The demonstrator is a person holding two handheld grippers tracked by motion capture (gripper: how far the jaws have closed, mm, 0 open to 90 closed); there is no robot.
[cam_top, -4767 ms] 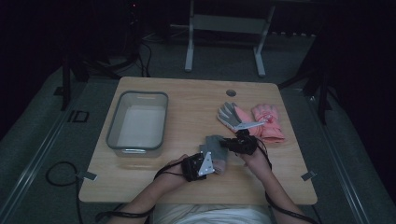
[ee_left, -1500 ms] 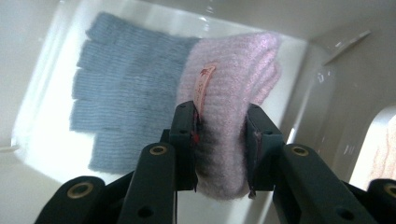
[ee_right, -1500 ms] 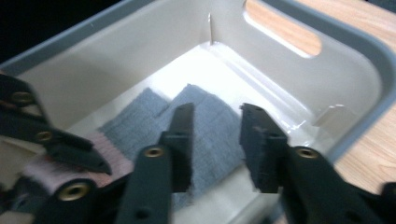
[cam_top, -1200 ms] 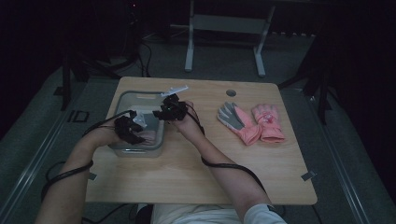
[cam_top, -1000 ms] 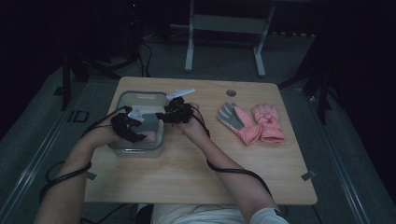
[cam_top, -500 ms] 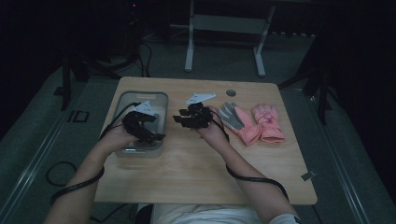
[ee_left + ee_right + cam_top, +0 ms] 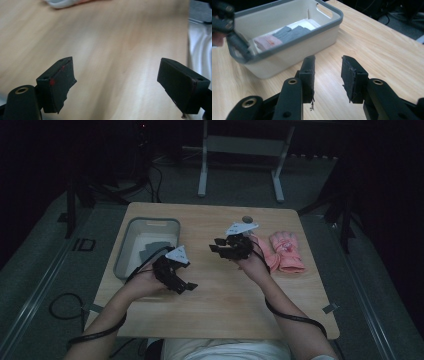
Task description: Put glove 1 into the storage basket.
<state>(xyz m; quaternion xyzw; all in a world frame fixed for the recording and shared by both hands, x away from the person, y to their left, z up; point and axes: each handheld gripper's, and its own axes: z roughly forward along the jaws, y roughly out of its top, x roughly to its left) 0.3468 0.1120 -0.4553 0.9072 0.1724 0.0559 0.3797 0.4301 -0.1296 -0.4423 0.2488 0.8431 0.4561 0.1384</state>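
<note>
While both hands hover above the table (image 7: pixel 210 315), left gripper (image 7: pixel 186 287) gapes empty, right gripper (image 7: pixel 216 251) seemingly half-closing, empty.

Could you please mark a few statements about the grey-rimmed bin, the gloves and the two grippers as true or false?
1. The white plastic bin with a grey rim holds a folded grey and pink glove. True.
2. The left gripper is clamped on a glove. False: its jaws stand wide apart over bare wood, with nothing between them.
3. A pink glove lies on the light wooden table, on the far side of the right gripper from the bin. True.
4. The right gripper carries a glove. False: nothing is between its jaws, which have just been closing.
5. The bin lies tipped on its side. False: it stands upright.
</note>
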